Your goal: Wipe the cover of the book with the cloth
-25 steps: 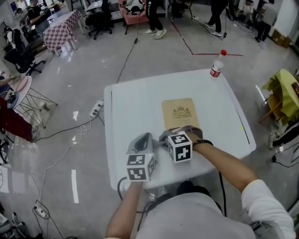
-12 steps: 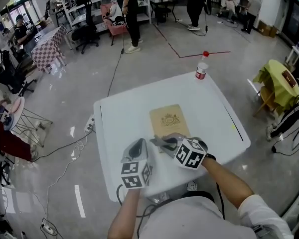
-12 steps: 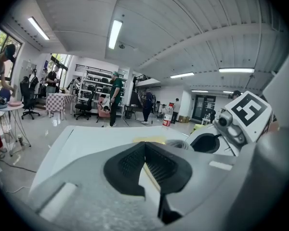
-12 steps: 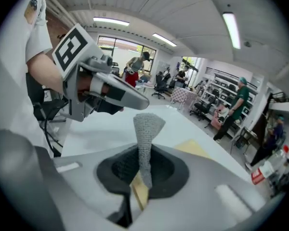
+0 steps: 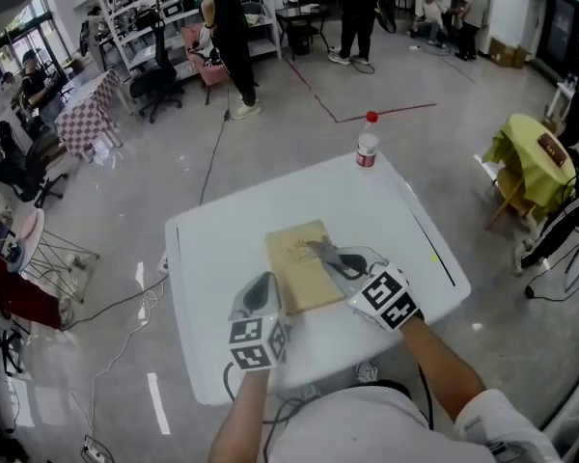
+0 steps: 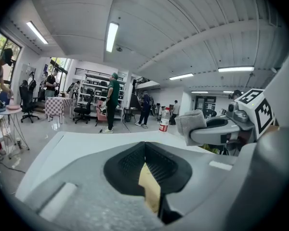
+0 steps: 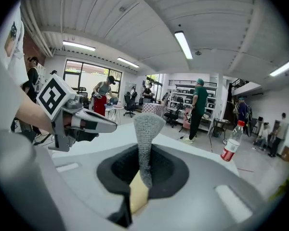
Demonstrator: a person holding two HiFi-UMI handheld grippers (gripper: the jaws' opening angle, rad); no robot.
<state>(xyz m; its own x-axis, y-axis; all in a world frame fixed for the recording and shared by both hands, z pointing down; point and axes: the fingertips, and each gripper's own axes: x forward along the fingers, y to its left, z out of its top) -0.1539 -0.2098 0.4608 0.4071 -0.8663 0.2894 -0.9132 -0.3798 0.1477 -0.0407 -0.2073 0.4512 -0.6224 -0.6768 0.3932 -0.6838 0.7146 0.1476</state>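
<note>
Book [image 5: 294,268] lies flat at table [image 5: 212,249] centre. Right gripper [image 5: 340,263] clamps the cloth [image 5: 326,253] at the book's 3 o'clock edge; left gripper [image 5: 261,293] — jaws together, empty — sits at its 7 o'clock corner. Risk: wiping drag slides the book unless it is pinned.

The book [image 5: 297,270] lies in the middle of the table [image 5: 212,258]. The cloth [image 5: 324,252] is over the book's right side, pinched in the right gripper [image 5: 344,262]. The left gripper [image 5: 263,285] is at the book's near left edge. A bottle [image 5: 367,147] stands at the table's far edge, well behind the book.
</note>
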